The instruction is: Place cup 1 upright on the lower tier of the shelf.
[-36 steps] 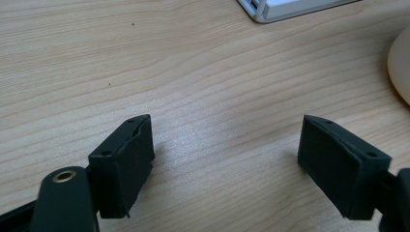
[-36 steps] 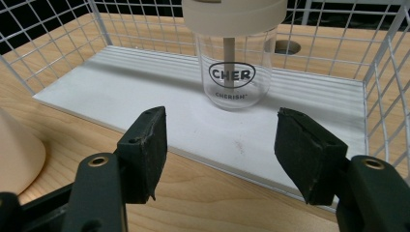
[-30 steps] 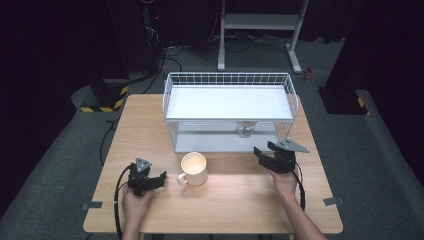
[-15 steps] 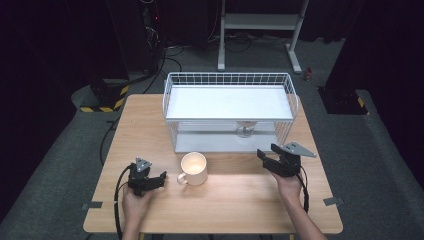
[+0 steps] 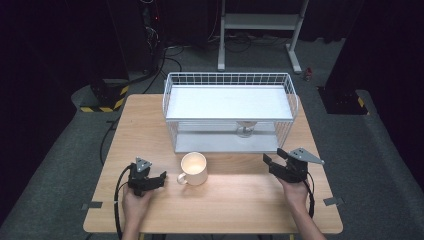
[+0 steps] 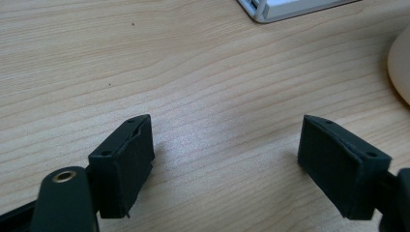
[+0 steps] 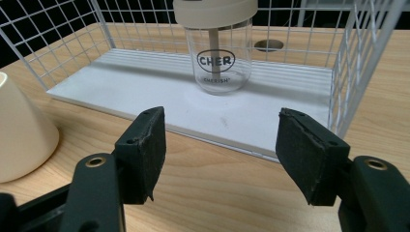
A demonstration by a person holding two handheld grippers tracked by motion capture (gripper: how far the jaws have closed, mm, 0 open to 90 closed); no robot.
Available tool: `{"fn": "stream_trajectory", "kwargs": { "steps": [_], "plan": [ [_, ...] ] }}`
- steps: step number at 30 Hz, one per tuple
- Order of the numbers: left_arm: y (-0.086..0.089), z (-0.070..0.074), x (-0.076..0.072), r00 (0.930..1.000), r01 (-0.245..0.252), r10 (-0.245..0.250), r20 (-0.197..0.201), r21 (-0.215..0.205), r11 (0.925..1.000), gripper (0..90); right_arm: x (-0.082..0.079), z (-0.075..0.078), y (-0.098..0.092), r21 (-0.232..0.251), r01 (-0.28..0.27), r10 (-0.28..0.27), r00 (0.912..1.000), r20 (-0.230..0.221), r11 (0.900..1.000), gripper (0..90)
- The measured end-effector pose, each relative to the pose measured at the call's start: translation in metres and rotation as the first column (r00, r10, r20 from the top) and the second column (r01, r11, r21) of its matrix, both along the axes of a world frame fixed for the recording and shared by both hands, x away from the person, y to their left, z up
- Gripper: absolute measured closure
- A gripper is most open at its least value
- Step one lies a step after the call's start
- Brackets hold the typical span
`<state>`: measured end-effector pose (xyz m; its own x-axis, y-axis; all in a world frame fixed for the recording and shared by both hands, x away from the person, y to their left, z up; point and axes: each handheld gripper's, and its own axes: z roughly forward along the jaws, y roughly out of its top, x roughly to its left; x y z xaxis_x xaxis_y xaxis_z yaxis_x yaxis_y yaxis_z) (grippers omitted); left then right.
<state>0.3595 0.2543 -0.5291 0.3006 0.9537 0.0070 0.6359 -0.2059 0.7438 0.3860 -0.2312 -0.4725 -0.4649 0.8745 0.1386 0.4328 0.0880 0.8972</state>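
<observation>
Right gripper hovers low over the desk at its near right corner, jaws spread with nothing between them, pointing toward the open front of the white wire rack. Its own view looks straight past the two black pads at a clear glass jar with a cream lid (the print on the glass reads "CHER" with smaller lettering beneath), which stands upright on the rack's lower white shelf, well inside the wire walls and apart from the jaws. From the high view the jar sits under the rack's upper shelf, toward the right half. Just left of that gripper's line of sight, a cream mug stands upright on the bare wood in front of the rack, handle turned to the left; its side shows at the left edge of the right gripper view. Further left, the left gripper rests low near the desk's front left, jaws also parted and empty, with plain wood grain between them and the mug's rim just entering at the right.
</observation>
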Motion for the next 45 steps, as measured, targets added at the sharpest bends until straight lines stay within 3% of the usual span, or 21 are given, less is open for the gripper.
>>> {"fn": "stream_trajectory", "kwargs": {
  "steps": [8,17,25,45],
  "plan": [
    [0.000,0.000,0.000,1.0000,0.000,0.000,-0.001,-0.001,1.0000,20.6,-0.006,-0.003,-0.006,0.003,0.009,-0.009,0.9999,-0.005,1.000,35.1],
    [0.000,0.000,0.000,1.0000,0.000,0.000,0.000,0.000,1.0000,20.6,-0.009,-0.009,-0.009,-0.030,0.018,-0.019,0.9998,-0.012,0.999,34.3],
    [0.000,0.000,0.000,1.0000,0.000,0.000,0.000,0.000,1.0000,20.6,-0.019,-0.013,-0.009,-0.110,0.019,-0.018,0.9998,0.005,0.994,33.9],
    [0.000,0.000,0.000,1.0000,-0.001,0.001,-0.001,-0.001,1.0000,20.6,-0.032,-0.033,-0.022,-0.154,0.040,-0.050,0.9969,-0.061,0.987,35.0]
  ]
}}
